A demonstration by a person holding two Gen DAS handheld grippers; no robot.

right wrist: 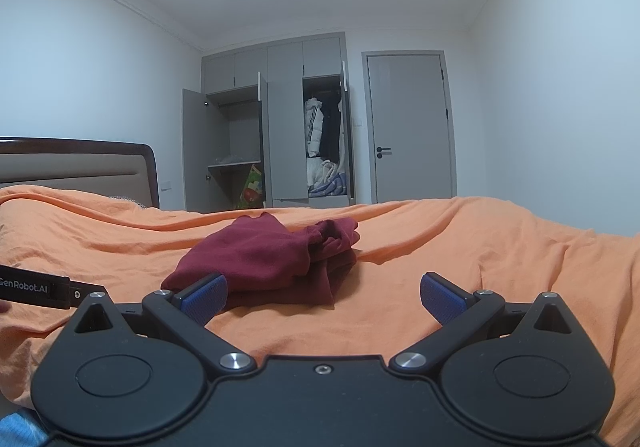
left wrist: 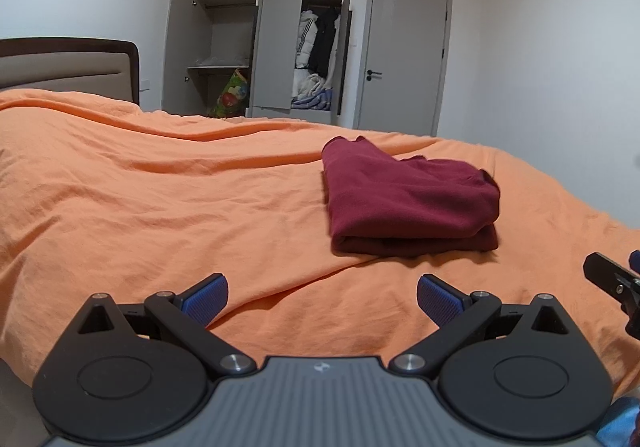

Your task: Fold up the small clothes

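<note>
A dark red garment (left wrist: 408,199) lies folded into a thick bundle on the orange bed cover (left wrist: 160,199). In the left wrist view it sits ahead and to the right of my left gripper (left wrist: 322,301), which is open and holds nothing. In the right wrist view the same dark red garment (right wrist: 264,259) lies just ahead and left of my right gripper (right wrist: 323,301), also open and empty. Its left blue fingertip (right wrist: 204,297) overlaps the garment's near edge in the picture; I cannot tell if they touch. Part of the right gripper (left wrist: 616,283) shows at the left view's right edge.
The bed's padded headboard (left wrist: 68,67) is at the left. A grey wardrobe (left wrist: 272,35) with open doors and hanging clothes stands against the far wall, beside a shut grey door (left wrist: 404,59). The left gripper's body (right wrist: 36,289) pokes in at the right view's left edge.
</note>
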